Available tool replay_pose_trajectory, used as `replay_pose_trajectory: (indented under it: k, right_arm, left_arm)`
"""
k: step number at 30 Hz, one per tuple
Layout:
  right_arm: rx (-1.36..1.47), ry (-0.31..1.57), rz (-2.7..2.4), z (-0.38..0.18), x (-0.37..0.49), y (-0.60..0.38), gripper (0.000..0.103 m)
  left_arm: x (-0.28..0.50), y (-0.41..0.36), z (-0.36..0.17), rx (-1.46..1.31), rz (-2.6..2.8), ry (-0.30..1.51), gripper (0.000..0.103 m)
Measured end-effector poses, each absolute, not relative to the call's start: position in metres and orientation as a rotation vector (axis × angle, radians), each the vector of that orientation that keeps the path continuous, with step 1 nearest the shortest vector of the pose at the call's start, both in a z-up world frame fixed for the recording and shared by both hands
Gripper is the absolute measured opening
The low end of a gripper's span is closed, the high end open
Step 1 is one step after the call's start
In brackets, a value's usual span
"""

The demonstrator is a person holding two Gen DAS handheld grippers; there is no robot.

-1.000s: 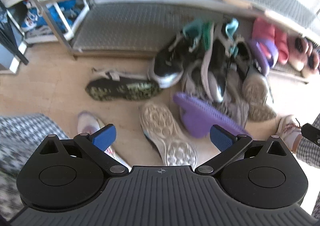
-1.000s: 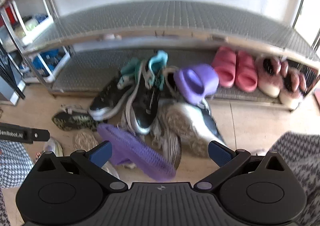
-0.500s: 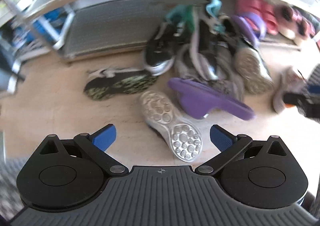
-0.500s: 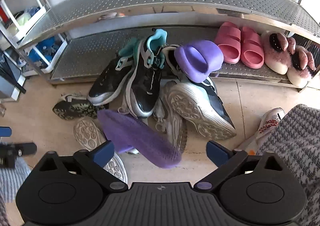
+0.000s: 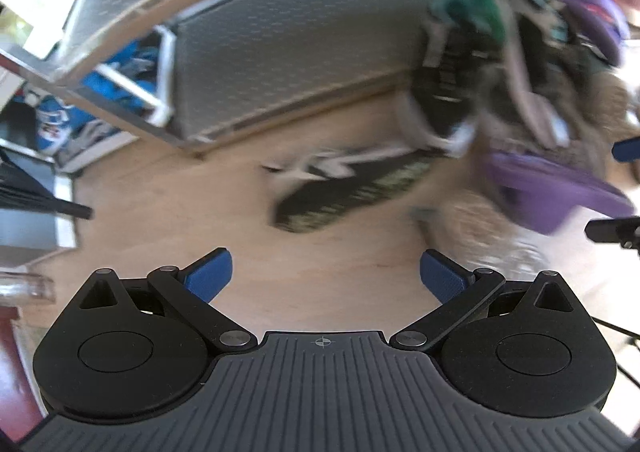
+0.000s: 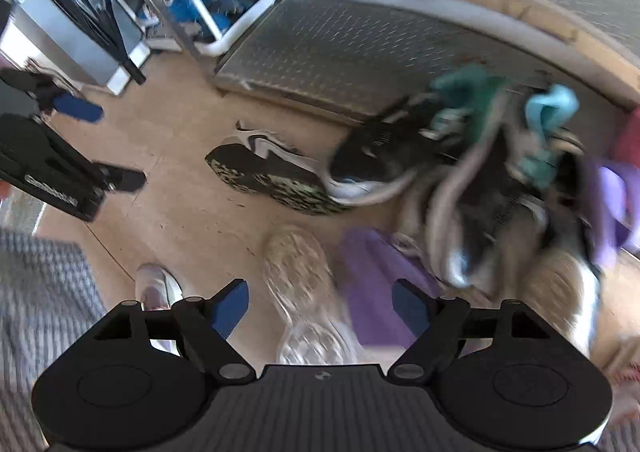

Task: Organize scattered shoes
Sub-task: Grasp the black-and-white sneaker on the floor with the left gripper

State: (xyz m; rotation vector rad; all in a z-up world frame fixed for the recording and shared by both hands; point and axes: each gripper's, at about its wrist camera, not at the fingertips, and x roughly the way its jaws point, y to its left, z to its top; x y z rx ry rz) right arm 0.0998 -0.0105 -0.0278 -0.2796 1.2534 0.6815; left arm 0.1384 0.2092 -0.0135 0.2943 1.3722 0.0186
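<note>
Shoes lay heaped on the tan wooden floor point(image 6: 192, 211): a green-speckled, black-soled sneaker point(image 6: 276, 181) leftmost, a purple foam slipper point(image 6: 372, 272) further right; the left gripper point(image 5: 325, 276) and right gripper point(image 6: 320, 304) hung wide open, empty

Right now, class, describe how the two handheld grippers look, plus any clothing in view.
Both the left gripper and right gripper have ribbed dark-grey bodies, black linkage arms with silver pivots, and blue pads on the jaws. Houndstooth-patterned black-and-white clothing shows.
</note>
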Motion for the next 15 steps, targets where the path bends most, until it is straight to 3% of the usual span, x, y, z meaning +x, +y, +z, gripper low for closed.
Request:
replay_pose_trajectory:
  k: [5, 10, 13, 15]
  right_arm:
    - [-0.308, 1.26, 0.719, -0.04, 0.091, 0.002, 0.078]
    - [-0.337, 1.266, 0.756, -0.051, 0.082, 0.014, 0.076]
    - [-0.355, 1.27, 0.778, -0.058, 0.077, 0.021, 0.078]
    - [-0.366, 1.272, 0.793, -0.063, 0.073, 0.026, 0.082]
  left_arm:
    - [0.159, 0.239, -0.014, 0.283, -0.011, 1.343, 0.1]
    - [0.173, 0.253, -0.049, 0.155, -0.016, 1.459, 0.1]
    - [0.186, 0.269, -0.093, -0.113, 0.061, 1.583, 0.1]
    - [0.189, 0.29, -0.13, -0.479, 0.183, 1.615, 0.1]
